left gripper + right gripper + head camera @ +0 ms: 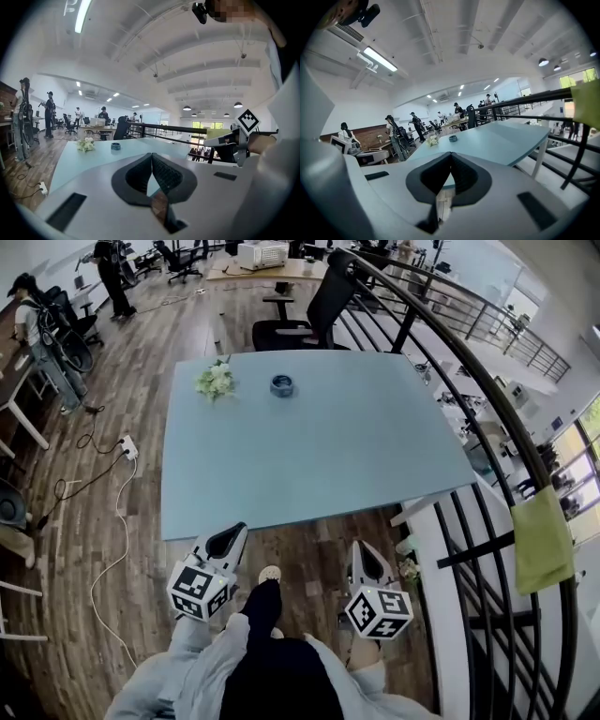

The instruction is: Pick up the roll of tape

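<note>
The roll of tape [281, 385] is a small dark blue ring lying flat near the far edge of the pale blue table [356, 456]; it also shows far off as the tape [115, 146] in the left gripper view and the tape [453, 138] in the right gripper view. My left gripper [228, 542] hangs just short of the table's near edge, jaws shut with nothing between them. My right gripper [367, 559] is beside it, below the near edge over the wooden floor, also shut and empty. Both are far from the tape.
A small bunch of white flowers [216, 381] lies left of the tape. A black office chair [309, 320] stands behind the table. A black railing [487, 427] with a green cloth [542, 538] runs along the right. Cables and a power strip [128, 448] lie on the floor at left. People stand at far left.
</note>
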### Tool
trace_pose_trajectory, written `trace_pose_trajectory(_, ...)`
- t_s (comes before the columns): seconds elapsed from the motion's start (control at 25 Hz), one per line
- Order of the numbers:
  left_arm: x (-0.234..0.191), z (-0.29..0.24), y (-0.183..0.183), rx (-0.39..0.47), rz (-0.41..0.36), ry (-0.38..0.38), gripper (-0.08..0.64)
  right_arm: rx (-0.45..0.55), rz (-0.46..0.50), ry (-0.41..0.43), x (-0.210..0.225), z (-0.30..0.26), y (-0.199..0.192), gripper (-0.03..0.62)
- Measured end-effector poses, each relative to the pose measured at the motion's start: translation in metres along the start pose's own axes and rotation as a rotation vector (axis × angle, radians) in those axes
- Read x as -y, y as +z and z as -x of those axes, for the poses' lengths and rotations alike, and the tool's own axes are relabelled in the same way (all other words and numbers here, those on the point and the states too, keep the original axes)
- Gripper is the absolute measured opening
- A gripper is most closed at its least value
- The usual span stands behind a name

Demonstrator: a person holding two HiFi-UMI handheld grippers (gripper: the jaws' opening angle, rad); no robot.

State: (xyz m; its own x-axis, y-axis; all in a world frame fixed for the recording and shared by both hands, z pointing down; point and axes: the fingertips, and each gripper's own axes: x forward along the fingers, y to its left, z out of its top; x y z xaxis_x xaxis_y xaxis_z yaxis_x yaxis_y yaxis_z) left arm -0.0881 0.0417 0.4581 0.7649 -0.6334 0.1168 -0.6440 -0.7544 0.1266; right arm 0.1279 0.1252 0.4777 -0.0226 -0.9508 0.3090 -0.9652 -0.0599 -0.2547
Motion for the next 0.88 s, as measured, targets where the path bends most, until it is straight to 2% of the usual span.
trace_pose_trajectory(0.36,-0.039,-0.068,0.035,0.011,-0.018,-0.005,0.017,0.005,0.018,-0.006,0.018,-0.070,0.048,0.008)
trace_pose_trajectory(0.88,-0.090,-0.131,0.051,0.006,-0.005,-0.010,0.017,-0.007,0.022,-0.012,0.028,-0.145,0.083,0.009)
